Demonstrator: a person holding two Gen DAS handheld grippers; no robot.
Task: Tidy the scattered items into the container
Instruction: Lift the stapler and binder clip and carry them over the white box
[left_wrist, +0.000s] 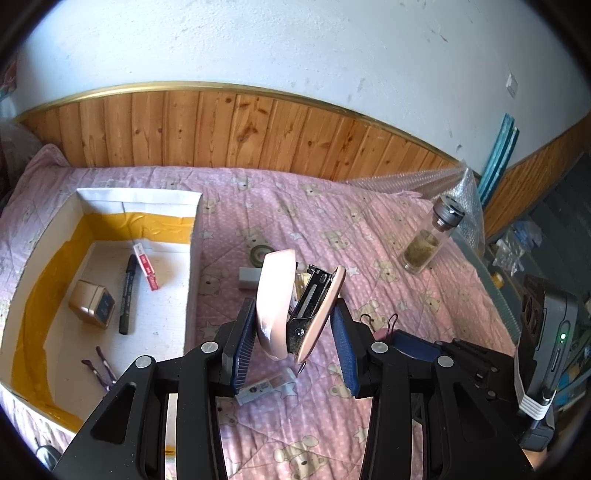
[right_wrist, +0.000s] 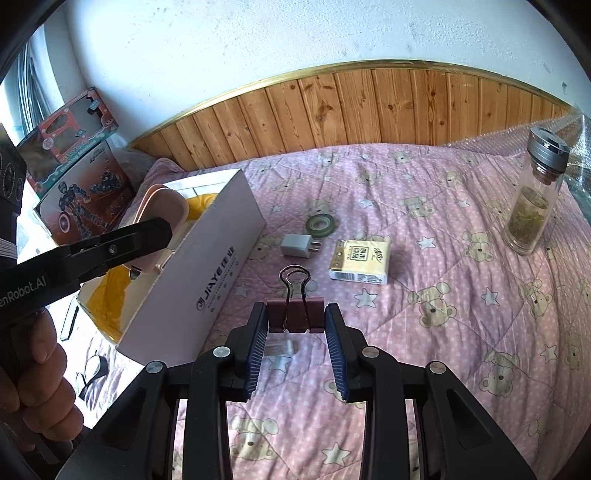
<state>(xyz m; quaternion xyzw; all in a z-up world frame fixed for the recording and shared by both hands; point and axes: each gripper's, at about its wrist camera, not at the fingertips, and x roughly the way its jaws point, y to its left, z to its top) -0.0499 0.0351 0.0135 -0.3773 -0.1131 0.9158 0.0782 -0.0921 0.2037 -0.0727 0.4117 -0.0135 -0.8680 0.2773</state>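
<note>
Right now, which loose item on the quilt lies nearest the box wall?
The white charger plug, beside the box; tape roll and tissue pack lie farther out.

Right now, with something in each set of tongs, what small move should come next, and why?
Probably carry the pink stapler a little further left over the white box and release it. The left tongs hold it by both sides, off the pink quilt. In the left wrist view it looks just right of the box wall. The right tongs grip the maroon binder clip, which can follow.
</note>
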